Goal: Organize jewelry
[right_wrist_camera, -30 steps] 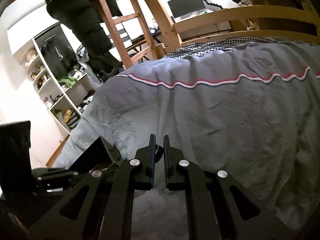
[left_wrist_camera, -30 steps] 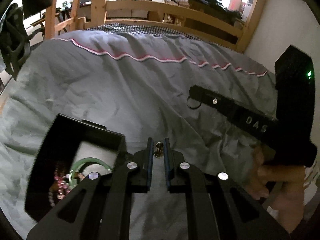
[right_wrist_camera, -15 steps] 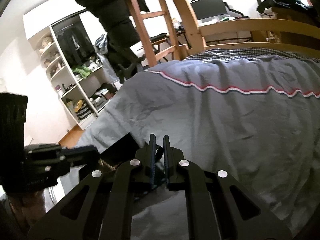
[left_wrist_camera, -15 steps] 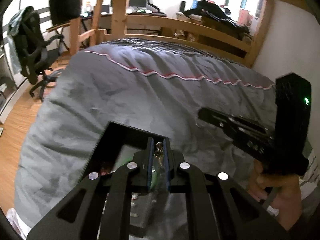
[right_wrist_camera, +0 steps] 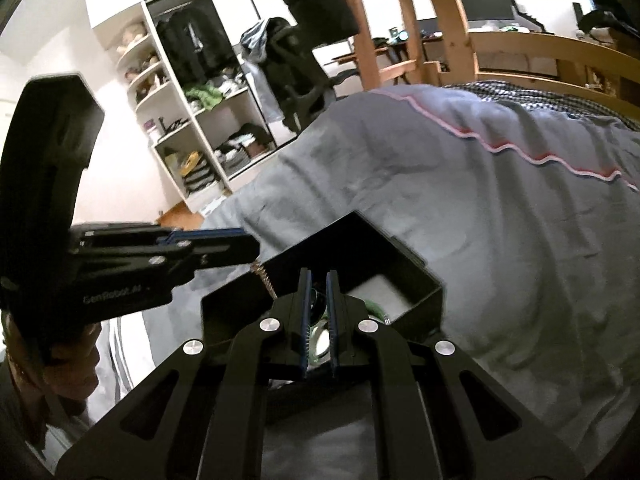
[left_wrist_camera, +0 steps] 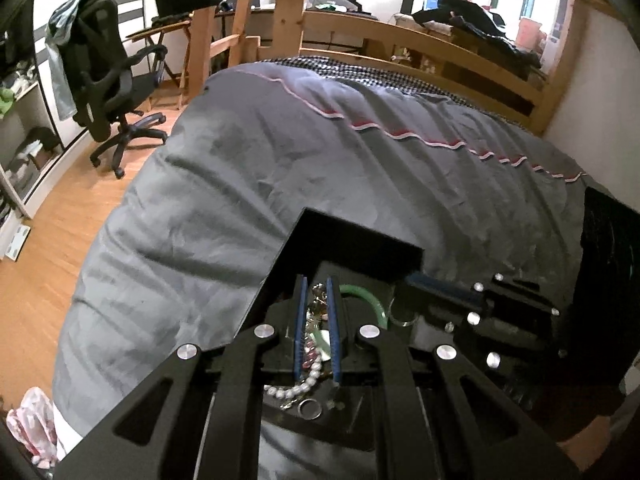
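Where the grey duvet covers the bed, a black box sits open near its edge, and both my tongs reach over it. Inside the box lie a green bangle, a pearl bracelet and a small ring, the bracelet and ring close together near the front wall. My left tongs are nearly clenched on a small gold piece held between the blue pads, directly above the box interior; in the right wrist view a gold chain hangs from their tip beside the box rim. My right tongs are narrowed to a slim gap over the same box; something dark sits between the tips, but I cannot tell whether they grip it. The bangle shows just beyond them.
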Action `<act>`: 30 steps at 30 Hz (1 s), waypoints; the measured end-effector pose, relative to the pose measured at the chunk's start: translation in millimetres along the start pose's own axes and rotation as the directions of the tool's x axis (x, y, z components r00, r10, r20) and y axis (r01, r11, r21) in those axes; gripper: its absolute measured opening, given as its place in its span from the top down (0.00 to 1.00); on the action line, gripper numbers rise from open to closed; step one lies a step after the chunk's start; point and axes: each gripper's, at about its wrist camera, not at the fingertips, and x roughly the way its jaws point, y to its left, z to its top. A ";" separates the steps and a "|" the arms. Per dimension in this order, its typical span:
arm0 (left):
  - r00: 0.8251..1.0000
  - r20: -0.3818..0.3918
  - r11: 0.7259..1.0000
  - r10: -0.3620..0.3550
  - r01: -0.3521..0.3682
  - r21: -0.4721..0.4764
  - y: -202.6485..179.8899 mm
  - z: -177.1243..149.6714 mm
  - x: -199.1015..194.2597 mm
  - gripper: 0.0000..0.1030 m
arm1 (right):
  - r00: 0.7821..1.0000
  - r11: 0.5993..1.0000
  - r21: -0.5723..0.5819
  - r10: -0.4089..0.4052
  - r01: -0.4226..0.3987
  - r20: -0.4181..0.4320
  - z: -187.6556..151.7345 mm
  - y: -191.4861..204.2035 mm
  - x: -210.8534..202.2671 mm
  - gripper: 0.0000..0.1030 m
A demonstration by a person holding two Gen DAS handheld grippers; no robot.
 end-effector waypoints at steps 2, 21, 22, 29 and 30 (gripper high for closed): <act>1.000 -0.003 1.000 0.006 -0.006 -0.010 5.1 -1.6 0.0 0.91 | 1.000 1.000 -0.029 -0.011 0.011 -0.013 -1.7 5.3 5.1 0.92; 0.998 0.051 0.994 0.047 -0.042 -0.099 27.4 1.7 -15.9 0.21 | 0.999 1.000 -0.024 0.004 -0.005 -0.040 -3.4 6.6 9.7 0.08; 0.996 0.068 0.993 0.063 -0.056 -0.103 28.8 2.4 -19.9 0.12 | 0.999 1.000 -0.024 -0.013 0.012 -0.038 -1.5 5.3 8.4 0.05; 0.987 0.095 0.986 0.128 -0.116 -0.121 38.8 2.3 -41.2 0.06 | 0.989 0.991 0.006 -0.134 0.135 -0.057 15.9 13.3 -7.8 0.04; 0.988 0.087 0.985 0.132 -0.120 -0.124 39.1 1.3 -44.1 0.06 | 0.988 0.989 0.019 -0.143 0.144 -0.066 18.0 17.0 -12.5 0.04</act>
